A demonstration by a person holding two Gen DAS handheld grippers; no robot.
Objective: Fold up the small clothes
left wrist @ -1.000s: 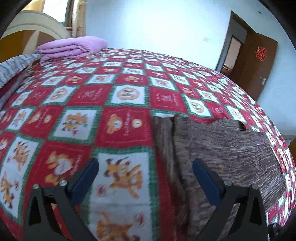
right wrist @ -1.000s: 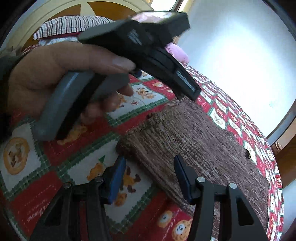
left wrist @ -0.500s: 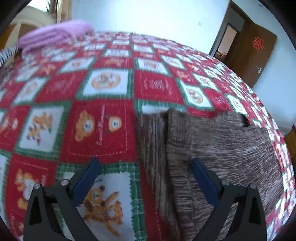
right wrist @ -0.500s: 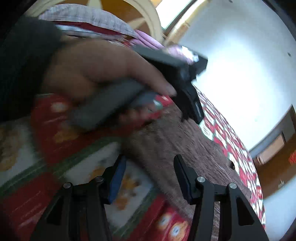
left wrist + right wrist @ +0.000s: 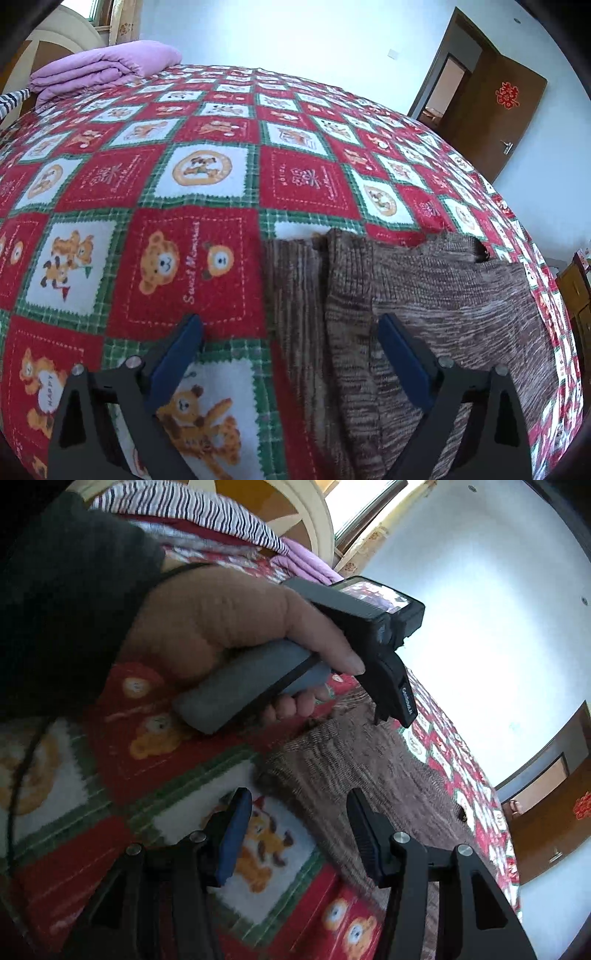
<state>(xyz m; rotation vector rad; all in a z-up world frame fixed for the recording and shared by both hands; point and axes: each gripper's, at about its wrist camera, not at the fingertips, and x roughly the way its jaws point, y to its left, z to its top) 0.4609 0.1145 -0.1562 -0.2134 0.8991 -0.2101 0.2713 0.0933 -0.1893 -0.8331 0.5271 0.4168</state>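
left wrist view: the left gripper [image 5: 290,334] sits at the lower middle of the frame, fingers spread wide and holding nothing, above a red checked bedspread [image 5: 192,273]. a brown knit garment [image 5: 424,295] lies flat at lower right, its left edge folded into a ridge between the fingers. a purple quilt [image 5: 103,70] lies at upper left, a door [image 5: 491,110] at upper right. right wrist view: the right gripper [image 5: 299,810] is open and empty over the garment's near corner.

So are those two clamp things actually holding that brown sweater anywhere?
No. The left gripper and right gripper are both open above the brown sweater, gripping nothing.
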